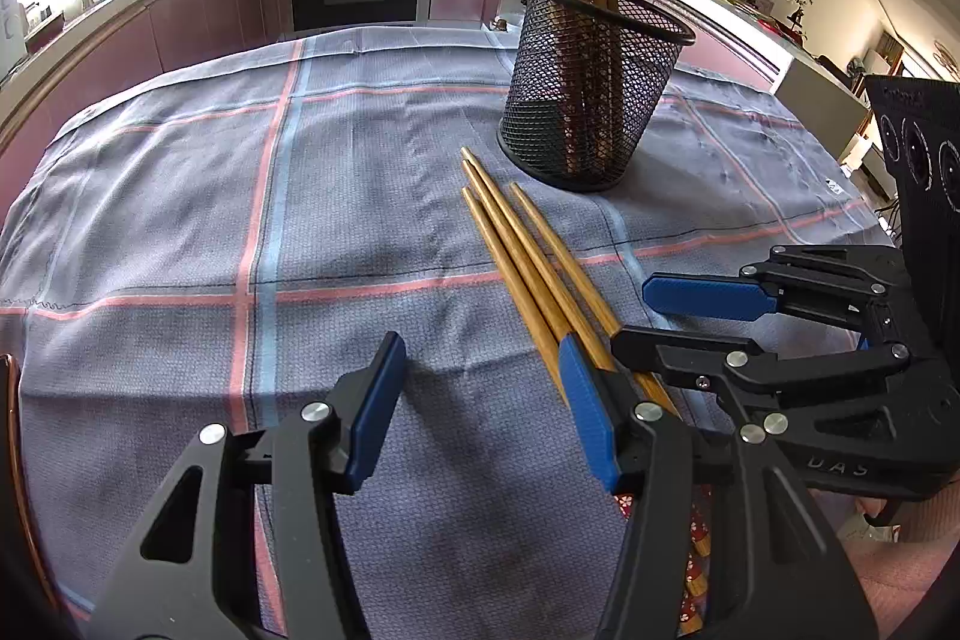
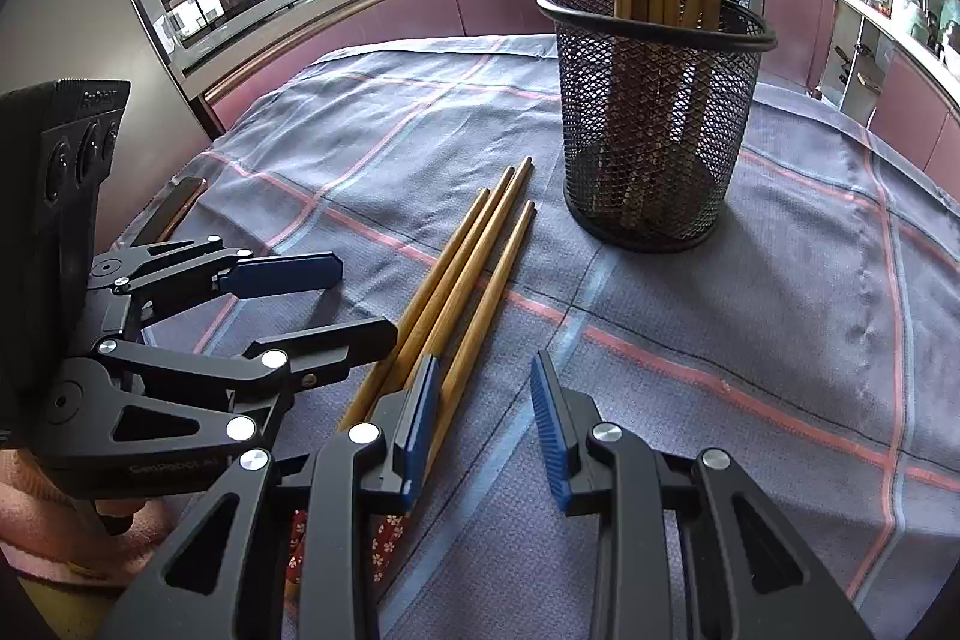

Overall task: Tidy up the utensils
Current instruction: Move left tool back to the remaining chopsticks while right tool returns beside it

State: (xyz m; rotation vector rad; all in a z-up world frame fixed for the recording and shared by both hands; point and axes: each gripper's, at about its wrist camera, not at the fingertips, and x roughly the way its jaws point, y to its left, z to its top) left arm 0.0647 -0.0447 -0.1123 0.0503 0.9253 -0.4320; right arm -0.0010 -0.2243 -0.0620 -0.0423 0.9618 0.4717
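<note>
Roughly halfway, by my reading, was where you stood with the utensils. Several wooden chopsticks already stood upright in the black mesh holder (image 2: 654,124), their tips fanning above its rim, so that part of the sorting looked done. Three loose chopsticks (image 1: 528,256) lay side by side on the checked cloth (image 1: 180,220), just in front of the holder and pointing toward it, with their patterned handle ends nearest you. Those were what was left to gather, as far as either view showed; anything beyond the table's near edge was hidden under the grippers.

Your left gripper (image 1: 474,412) hung released over bare cloth, jaws apart with nothing between them, its right finger just beside the chopsticks' handle ends; whether it touched them I could not tell. Your right gripper (image 2: 486,415) was likewise unclenched and empty, its jaws parted more narrowly, with the cloth showing through the gap and the chopsticks passing under its left finger. Neither hand had a grip on anything.

My judgement: the remaining job was to pick up those three and drop them into the holder, tips up like the others.
</note>
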